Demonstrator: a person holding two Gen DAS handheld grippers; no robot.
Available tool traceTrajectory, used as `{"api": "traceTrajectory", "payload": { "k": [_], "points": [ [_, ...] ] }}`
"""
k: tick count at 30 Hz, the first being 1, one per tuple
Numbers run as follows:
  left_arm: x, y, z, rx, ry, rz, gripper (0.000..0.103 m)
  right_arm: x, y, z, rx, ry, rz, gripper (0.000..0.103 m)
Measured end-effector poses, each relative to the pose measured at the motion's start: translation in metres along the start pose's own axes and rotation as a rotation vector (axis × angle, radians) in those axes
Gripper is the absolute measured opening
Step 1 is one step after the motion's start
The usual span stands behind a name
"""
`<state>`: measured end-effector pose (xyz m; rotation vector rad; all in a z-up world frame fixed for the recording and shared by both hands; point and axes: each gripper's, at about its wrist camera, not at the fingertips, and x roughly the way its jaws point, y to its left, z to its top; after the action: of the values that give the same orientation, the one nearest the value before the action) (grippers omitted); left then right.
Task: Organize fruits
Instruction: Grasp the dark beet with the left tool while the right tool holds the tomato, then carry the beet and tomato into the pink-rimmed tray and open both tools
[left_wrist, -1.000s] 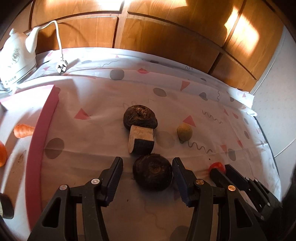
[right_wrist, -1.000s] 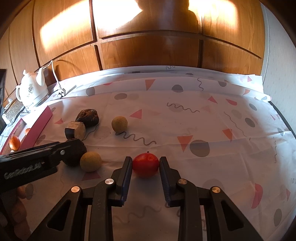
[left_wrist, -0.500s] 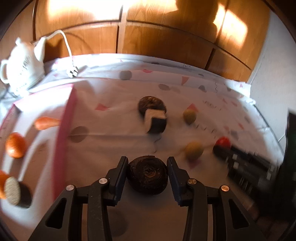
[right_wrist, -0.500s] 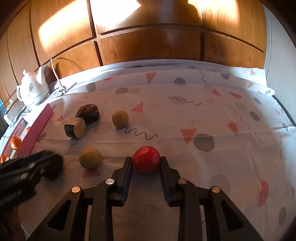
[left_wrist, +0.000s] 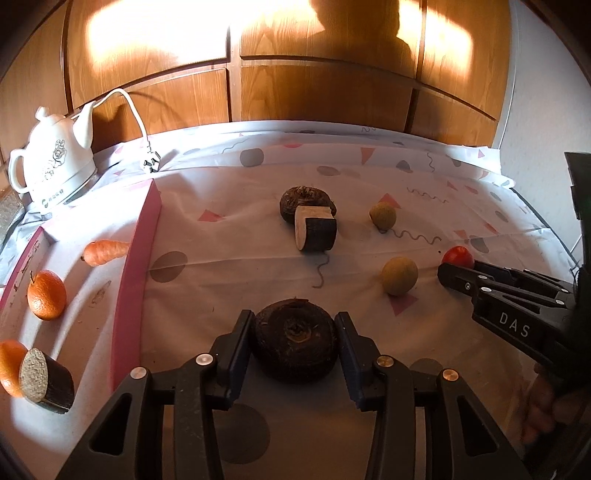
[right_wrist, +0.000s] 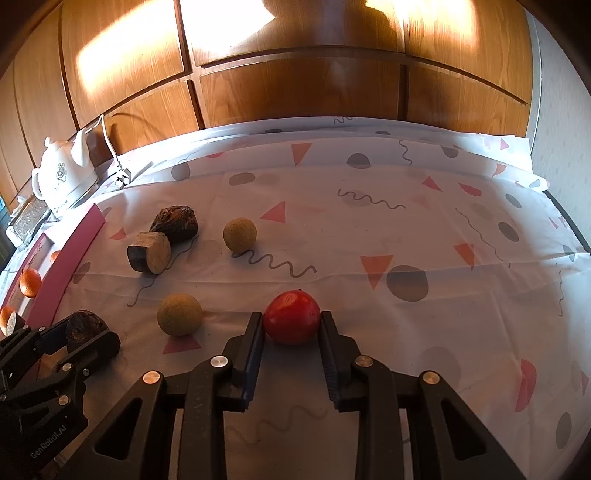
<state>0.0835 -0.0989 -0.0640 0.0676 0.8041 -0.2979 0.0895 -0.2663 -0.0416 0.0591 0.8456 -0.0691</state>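
A: Near field, left wrist view. The left gripper (left_wrist: 295, 325) is clenched on a dark brown, rough-skinned round root (left_wrist: 295, 345); both pads press its sides. Its jaws have just been closing, with that root between them. The root sits on the white tablecloth printed with pink triangles and grey dots (left_wrist: 229, 266).

B: Right wrist view, near field. The right gripper (right_wrist: 291, 325) grasps a glossy red round tomato (right_wrist: 292, 316), a pad on each flank. The tomato rests on the cloth.

A: Mid field. A tan, rough round fruit (left_wrist: 399, 276) lies between the two grippers. Beyond it, a cut dark-skinned root chunk with a pale face (left_wrist: 316, 233) leans against a whole dark brown knobbly root (left_wrist: 301, 197); they touch. A second tan round fruit (left_wrist: 383, 215) sits just to their right, apart from them.

B: Left side. A shallow tray with a pink rim (left_wrist: 135, 280) holds an orange carrot (left_wrist: 105, 252), a round orange citrus (left_wrist: 47, 294), a second orange at the frame edge (left_wrist: 9, 365) and, touching it, another cut dark root piece (left_wrist: 46, 384).

A: Far field. A white ceramic electric kettle (left_wrist: 51, 170) stands at the far left corner, its white cord and plug (left_wrist: 149, 162) lying on the cloth. Brown wooden panelling (left_wrist: 314, 92) closes the back.
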Motion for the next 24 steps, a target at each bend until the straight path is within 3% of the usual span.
{"api": "traceTrajectory", "payload": {
  "k": [24],
  "points": [
    [-0.0006,0.0017,-0.0002,-0.012,0.002,0.004,0.045,0.0005,0.0059,-0.0009,-0.028,0.002,-0.041,0.03]
  ]
}}
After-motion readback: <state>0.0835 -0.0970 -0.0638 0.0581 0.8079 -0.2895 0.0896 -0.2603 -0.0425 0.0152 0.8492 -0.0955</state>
